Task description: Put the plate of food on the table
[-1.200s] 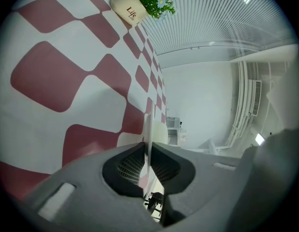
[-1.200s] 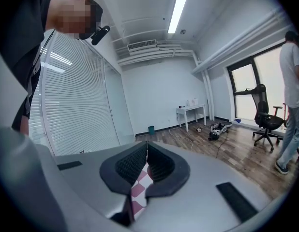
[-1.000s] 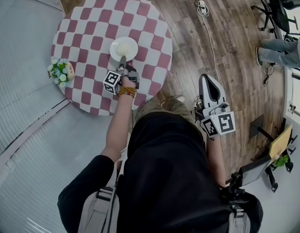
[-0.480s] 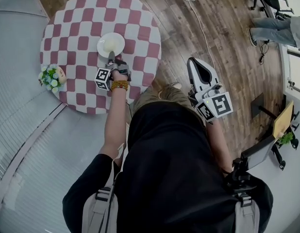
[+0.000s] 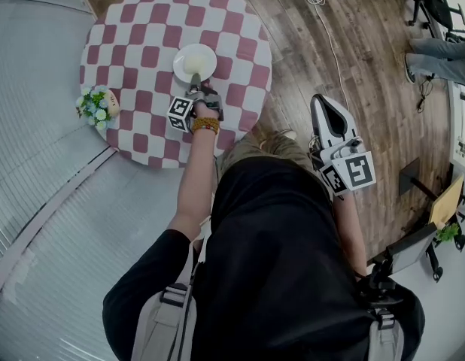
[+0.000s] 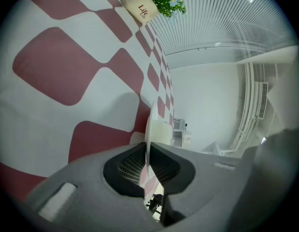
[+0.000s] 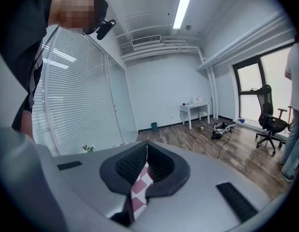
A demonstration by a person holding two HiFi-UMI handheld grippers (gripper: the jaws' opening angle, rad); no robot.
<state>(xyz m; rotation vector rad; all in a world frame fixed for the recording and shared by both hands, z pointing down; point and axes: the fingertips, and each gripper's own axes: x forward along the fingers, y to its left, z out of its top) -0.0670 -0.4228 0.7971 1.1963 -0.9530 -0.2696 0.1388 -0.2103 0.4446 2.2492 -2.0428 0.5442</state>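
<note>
My left gripper (image 5: pixel 195 89) is pinched narrow on the near rim of the plate (image 5: pixel 206 57), and in the left gripper view the thin white edge runs straight between the pads (image 6: pixel 140 164). The plate looks like rigid glazed ceramic: stiff, smooth enough to slip, and liable to chip if it is knocked. With the pale food (image 5: pixel 192 65) on it and a hold at only one edge, I judge it wants to droop away from me, so the rim deep in the pads is the right place to grip and it has to stay level. The plate is over a white square near the middle of the checked tabletop (image 5: pixel 142 51). I cannot tell whether its base is fully down. A flower pot (image 5: pixel 97 105) stands well apart at the tabletop's edge. My right gripper (image 5: pixel 323 105) is closed on nothing, out over the wooden floor (image 5: pixel 368 43).

Compared with a second ago, only the head camera's framing has shifted. The plate, my grip on its rim and the right gripper all stay as they were.
</note>
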